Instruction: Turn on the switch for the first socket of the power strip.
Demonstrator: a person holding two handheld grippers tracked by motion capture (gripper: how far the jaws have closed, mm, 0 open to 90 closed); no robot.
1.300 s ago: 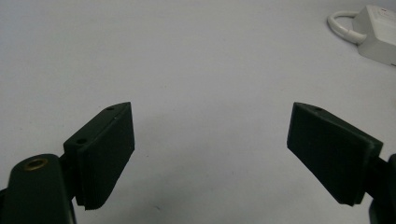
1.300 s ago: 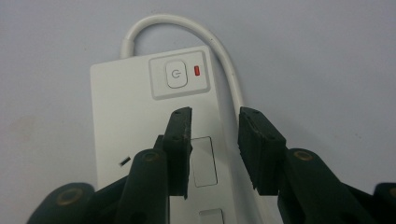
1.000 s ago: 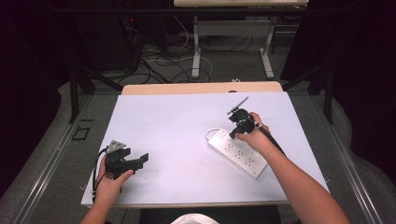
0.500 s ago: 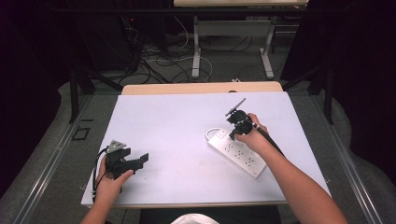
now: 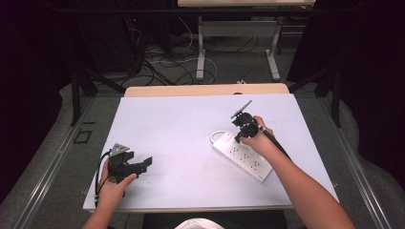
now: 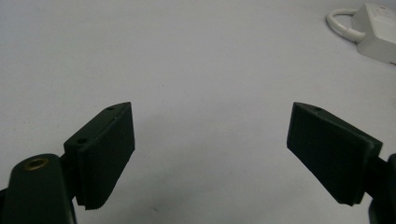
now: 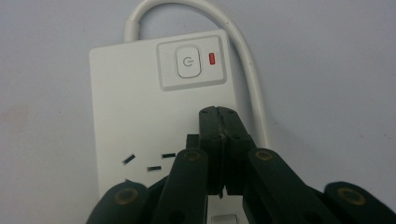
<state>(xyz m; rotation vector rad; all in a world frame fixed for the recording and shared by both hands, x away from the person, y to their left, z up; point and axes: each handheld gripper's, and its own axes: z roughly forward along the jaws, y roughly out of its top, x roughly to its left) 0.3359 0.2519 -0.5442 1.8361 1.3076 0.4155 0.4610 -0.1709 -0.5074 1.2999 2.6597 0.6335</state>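
On table (image 5: 181,124), power strip (image 5: 243,156) lies diagonally.

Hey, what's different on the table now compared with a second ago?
Nothing has visibly changed. The right gripper, jaws shut, stays over the switch end of the white plastic power strip, and the left gripper stays near the table's front left with jaws open. The strip has not moved.

A white power strip (image 5: 242,156) lies flat on the white table, slanting toward the right side. Its little light (image 7: 212,58) glows red beside the power button (image 7: 188,62).
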